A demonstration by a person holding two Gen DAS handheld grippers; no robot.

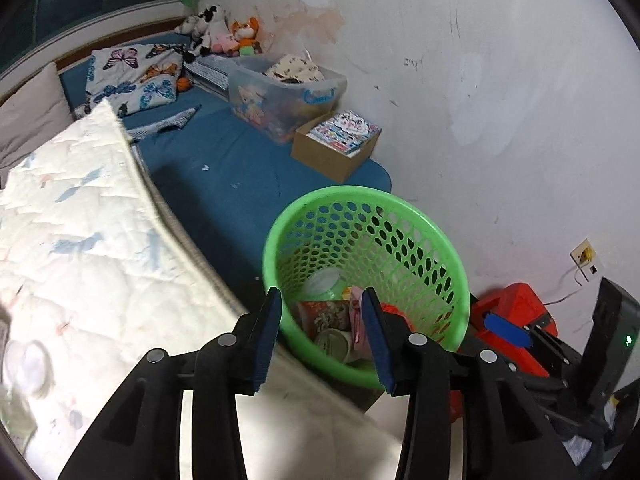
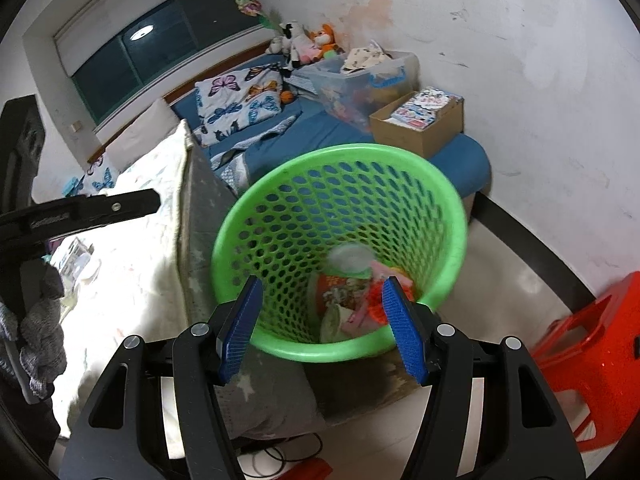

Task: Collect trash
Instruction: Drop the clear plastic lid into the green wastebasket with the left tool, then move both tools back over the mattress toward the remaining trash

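A green perforated basket (image 1: 404,240) stands on the floor beside the bed and holds trash: a red snack wrapper (image 1: 324,314), a pale cup (image 1: 334,344) and pink packets. My left gripper (image 1: 322,336) is open and empty, above the basket's near rim. In the right wrist view the basket (image 2: 280,216) fills the centre, with the wrapper (image 2: 340,292) and a blurred round lid (image 2: 350,258) inside. My right gripper (image 2: 322,328) is open and empty over the basket's near rim. The other gripper's black arm (image 2: 80,210) shows at the left edge.
The bed with a white quilt (image 1: 80,240) lies on the left, a blue mattress (image 1: 224,176) behind. A cardboard box (image 1: 336,148) and a clear storage bin (image 1: 284,92) stand by the wall. A red plastic stool (image 2: 592,360) is at the right.
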